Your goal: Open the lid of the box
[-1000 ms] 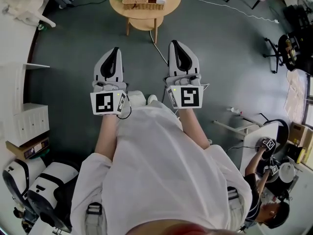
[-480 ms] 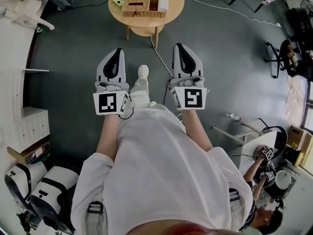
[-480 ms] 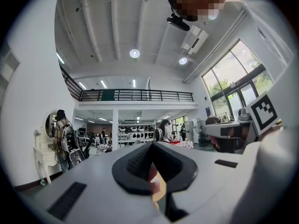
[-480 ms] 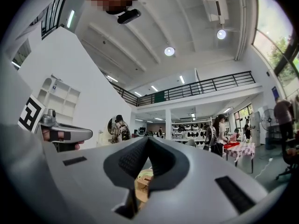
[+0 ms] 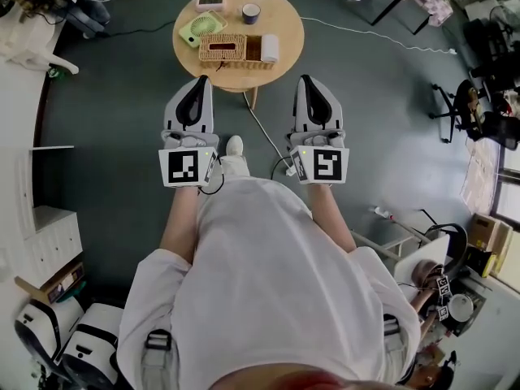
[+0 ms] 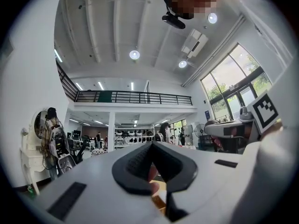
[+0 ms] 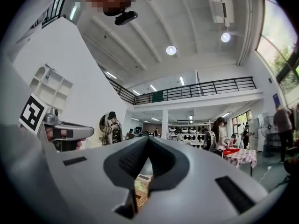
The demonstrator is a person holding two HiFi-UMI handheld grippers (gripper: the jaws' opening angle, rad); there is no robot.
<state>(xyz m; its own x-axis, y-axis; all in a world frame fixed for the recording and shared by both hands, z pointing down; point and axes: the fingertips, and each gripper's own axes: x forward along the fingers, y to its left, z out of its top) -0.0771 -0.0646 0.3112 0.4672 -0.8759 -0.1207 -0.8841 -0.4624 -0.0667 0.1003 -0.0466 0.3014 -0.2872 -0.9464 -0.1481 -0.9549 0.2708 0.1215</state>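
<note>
The box (image 5: 223,49) lies ahead of the 2 shut, empty claws, long side across, closer to the left claw (image 5: 197,81) than the right claw (image 5: 308,80).

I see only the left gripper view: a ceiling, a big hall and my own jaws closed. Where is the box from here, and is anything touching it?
Observer: In the head view the wicker box stands on a round wooden table, ahead of the left gripper and apart from it. Nothing touches the box.
Operator: Thank you. And the right gripper, is it open?
Observer: No. In its own view the right gripper has its jaws together, with nothing held between them.
</note>
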